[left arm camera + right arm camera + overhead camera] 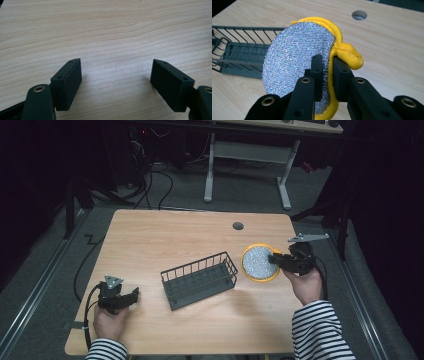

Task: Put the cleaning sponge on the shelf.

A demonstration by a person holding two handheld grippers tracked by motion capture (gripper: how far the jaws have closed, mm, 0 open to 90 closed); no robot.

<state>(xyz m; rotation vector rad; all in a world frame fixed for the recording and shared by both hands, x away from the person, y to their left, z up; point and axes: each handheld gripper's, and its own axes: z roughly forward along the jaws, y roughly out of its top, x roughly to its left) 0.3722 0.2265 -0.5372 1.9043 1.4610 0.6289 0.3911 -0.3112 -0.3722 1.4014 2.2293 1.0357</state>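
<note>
A round scouring sponge (257, 262) with a silver mesh face and a yellow rim hangs lifted over the table's right side. My right gripper (276, 259) is shut on its edge. In the right gripper view the sponge (297, 62) is pinched between the two black jaws of my right gripper (327, 67), and the yellow foam bulges beside them. A dark wire basket (200, 279) stands empty in the middle of the table, to the left of the sponge. My left gripper (134, 295) rests near the front left corner, open, with bare wood between its jaws in the left gripper view (116, 75).
The wooden table (165, 235) has a round cable hole (238, 226) near its far edge. A white desk frame (247, 165) and loose cables stand on the floor beyond. The basket (234, 55) lies to the left in the right gripper view.
</note>
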